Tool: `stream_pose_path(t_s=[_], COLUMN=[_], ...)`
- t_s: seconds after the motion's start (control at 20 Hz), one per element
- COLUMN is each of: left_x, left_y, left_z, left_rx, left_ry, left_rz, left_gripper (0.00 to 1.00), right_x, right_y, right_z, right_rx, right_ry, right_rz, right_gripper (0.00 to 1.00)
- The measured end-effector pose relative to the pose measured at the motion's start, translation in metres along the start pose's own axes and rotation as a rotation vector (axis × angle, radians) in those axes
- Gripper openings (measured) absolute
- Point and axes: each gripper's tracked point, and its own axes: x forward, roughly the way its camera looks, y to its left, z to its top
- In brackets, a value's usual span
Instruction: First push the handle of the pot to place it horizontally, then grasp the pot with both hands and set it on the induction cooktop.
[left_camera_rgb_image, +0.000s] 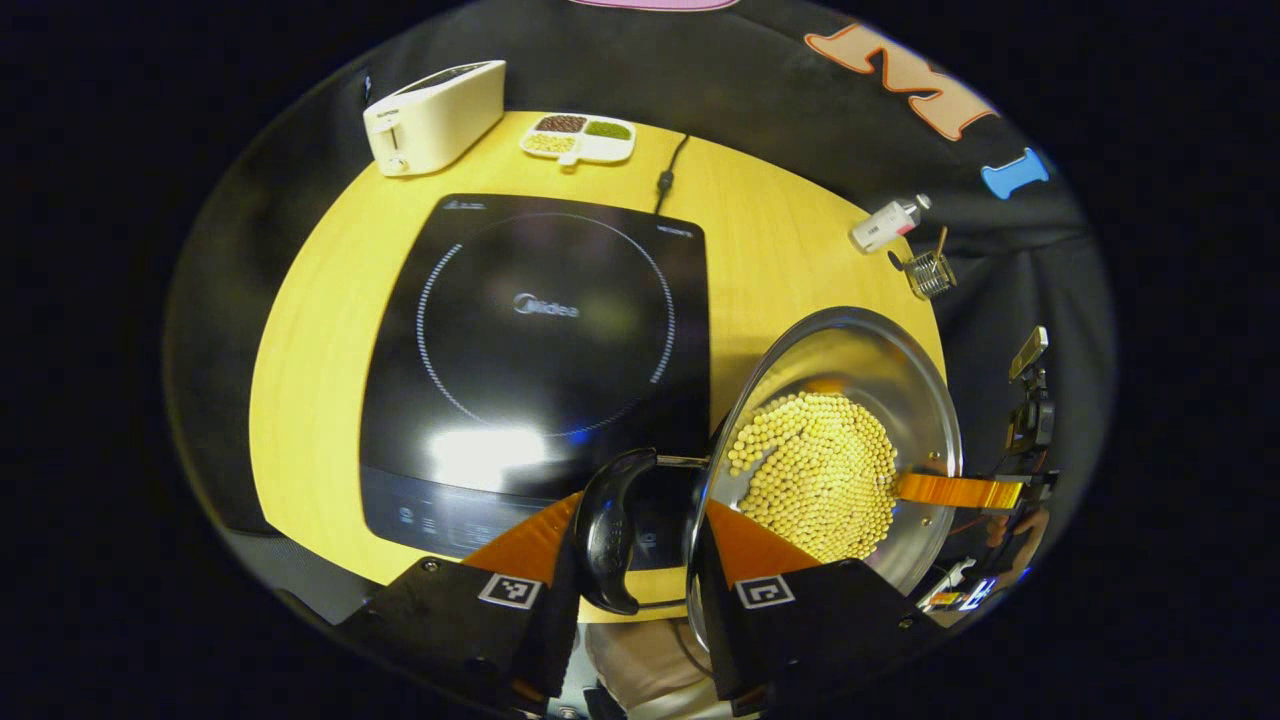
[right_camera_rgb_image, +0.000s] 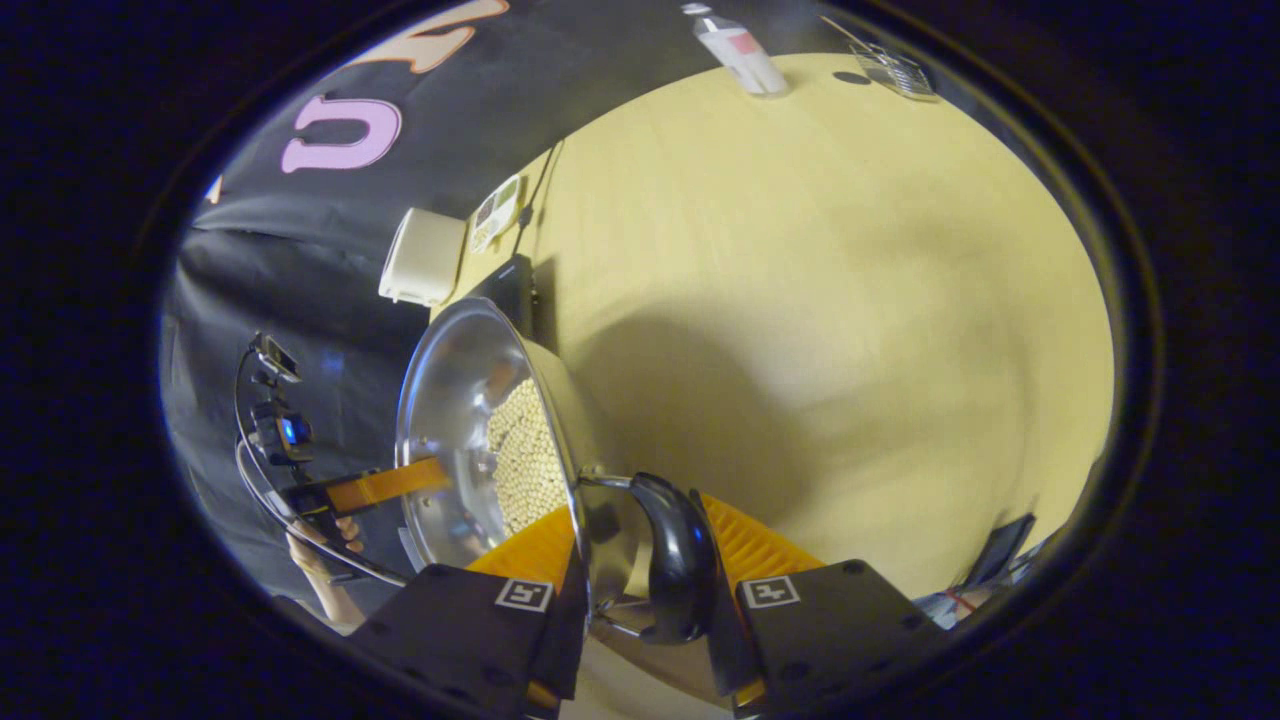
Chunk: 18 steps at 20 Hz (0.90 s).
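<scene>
The table (left_camera_rgb_image: 310, 330) is a round yellow wooden top, and most of its left half carries the black cooktop (left_camera_rgb_image: 545, 350), which lies flat with its ring bare. The pot (left_camera_rgb_image: 840, 440) is a shiny steel one with a layer of yellow beans (left_camera_rgb_image: 815, 475) in its bottom. In the left gripper view it sits just right of the cooktop's near right corner, its rim overlapping that edge; whether it rests on the table or is lifted off it cannot be told.

A white toaster (left_camera_rgb_image: 435, 115) stands at the table's far left edge, with a white divided dish (left_camera_rgb_image: 580, 138) of grains beside it. A white bottle (left_camera_rgb_image: 885, 225) lies near the far right edge, next to a small wire holder (left_camera_rgb_image: 930, 272).

The left gripper (left_camera_rgb_image: 640, 540) has its fingers on either side of a black side handle (left_camera_rgb_image: 615, 530) of the pot, closed against it. The right gripper (right_camera_rgb_image: 640, 560) clamps the opposite black handle (right_camera_rgb_image: 675, 555) the same way, the pot's rim against its left finger. In the right gripper view a hand (right_camera_rgb_image: 325, 545) holds the other tool beyond the pot.
</scene>
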Motion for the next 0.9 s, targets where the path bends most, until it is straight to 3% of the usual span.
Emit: stream_pose_path(t_s=[0.1,0.15,0.25,0.35,0.4,0.5,0.55,0.9], left_x=[-0.007,-0.009,-0.01,-0.01,-0.009,-0.007,-0.005,0.002], left_y=[0.024,0.037,0.057,0.077,0.087,0.107,0.116,0.17], left_z=[0.006,0.01,0.021,0.031,0.038,0.051,0.057,0.091], left_rx=[0.01,0.013,0.009,0.002,0.004,0.008,0.006,-0.01], left_ry=[-0.013,-0.02,-0.037,-0.055,-0.066,-0.092,-0.098,-0.177], left_rz=[0.008,0.011,0.009,0.006,0.008,0.018,0.024,0.085], left_gripper=[0.56,0.56,0.56,0.56,0.56,0.56,0.56,0.56], right_x=[-0.003,-0.004,-0.006,-0.006,-0.006,-0.007,-0.006,-0.006], right_y=[-0.003,-0.004,-0.002,-0.001,0.001,0.0,0.001,-0.001], right_z=[0.004,0.005,0.003,0.007,0.008,0.008,0.008,0.018], right_rx=[0.004,0.006,-0.003,-0.008,-0.008,-0.017,-0.022,-0.065], right_ry=[-0.001,0.0,-0.007,-0.023,-0.032,-0.04,-0.038,-0.045], right_rz=[-0.001,-0.007,-0.017,-0.031,-0.04,-0.052,-0.056,-0.078], right_gripper=[0.54,0.48,0.54,0.48,0.54,0.54,0.48,0.48])
